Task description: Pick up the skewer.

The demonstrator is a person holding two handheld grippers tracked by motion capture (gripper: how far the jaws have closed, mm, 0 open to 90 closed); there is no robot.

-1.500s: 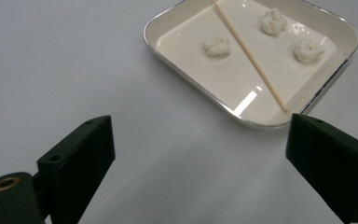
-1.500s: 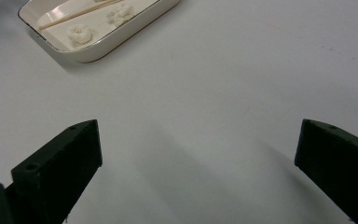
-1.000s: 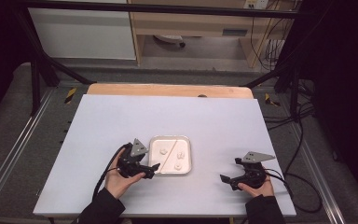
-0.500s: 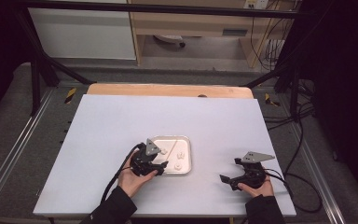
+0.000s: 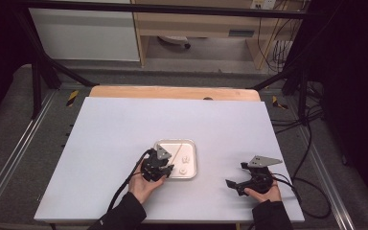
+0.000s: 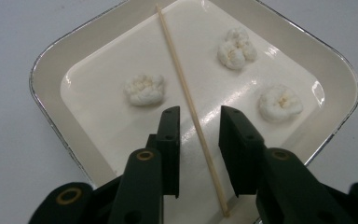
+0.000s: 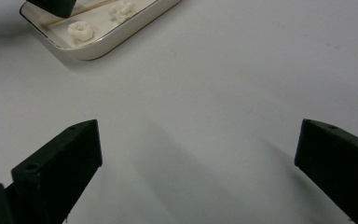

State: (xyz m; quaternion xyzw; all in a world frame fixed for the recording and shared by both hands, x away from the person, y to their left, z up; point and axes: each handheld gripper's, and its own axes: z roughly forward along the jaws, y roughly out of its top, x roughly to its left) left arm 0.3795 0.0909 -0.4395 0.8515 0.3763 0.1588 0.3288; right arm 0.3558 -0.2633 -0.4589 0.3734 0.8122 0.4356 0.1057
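White and flat, the bench is framed by dark rails, with a wooden strip seen along its far edge. A shallow cream tray is set a little right of the middle, toward the person's side. Since a second ago, the left hand-held gripper has been carried from just beside the tray's left rim to over its near left corner, and its jaws have just been closing. They are now narrowed on either side of a thin wooden skewer, which is laid aslant across the tray floor; small gaps are seen at both pads, so the stick is not yet pinched. Three white puffs are scattered on the tray, one left of the skewer and two right of it, all clear of the jaws. The right hand-held gripper has been kept where it was, jaws spread wide over bare bench, well apart from the tray. Broad open surface is left to the left, beyond the tray and between the two hands; the near edge is close behind both hands.
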